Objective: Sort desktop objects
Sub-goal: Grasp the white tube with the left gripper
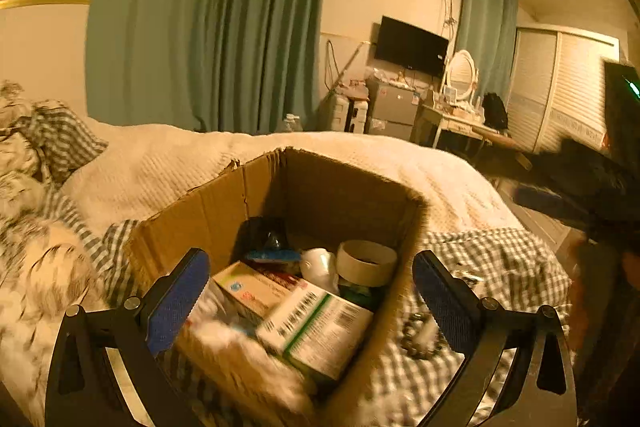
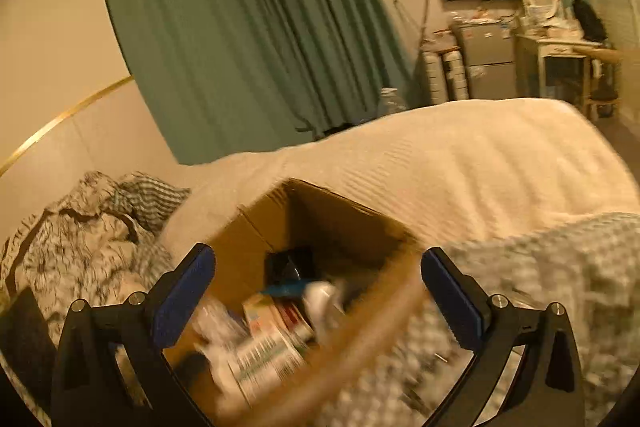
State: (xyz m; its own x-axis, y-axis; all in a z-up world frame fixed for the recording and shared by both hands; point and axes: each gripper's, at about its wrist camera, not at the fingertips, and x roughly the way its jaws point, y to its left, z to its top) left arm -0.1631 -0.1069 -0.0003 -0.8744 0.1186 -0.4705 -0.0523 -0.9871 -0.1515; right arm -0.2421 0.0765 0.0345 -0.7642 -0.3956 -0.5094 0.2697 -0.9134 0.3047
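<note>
Sorting appeared to be between picks: left claw [image 1: 310,301] and right claw [image 2: 318,301] both gaped wide and empty over the cardboard box [image 1: 224,203] on the bed [image 1: 360,155], so the next move called for choosing something outside it, perhaps the dark beaded item [image 1: 420,337] just right of the box.

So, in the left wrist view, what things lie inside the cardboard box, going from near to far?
White box with barcodes → roll of tape → dark object at the back. All sit inside the cardboard box; the other items overlap too much to order.
</note>
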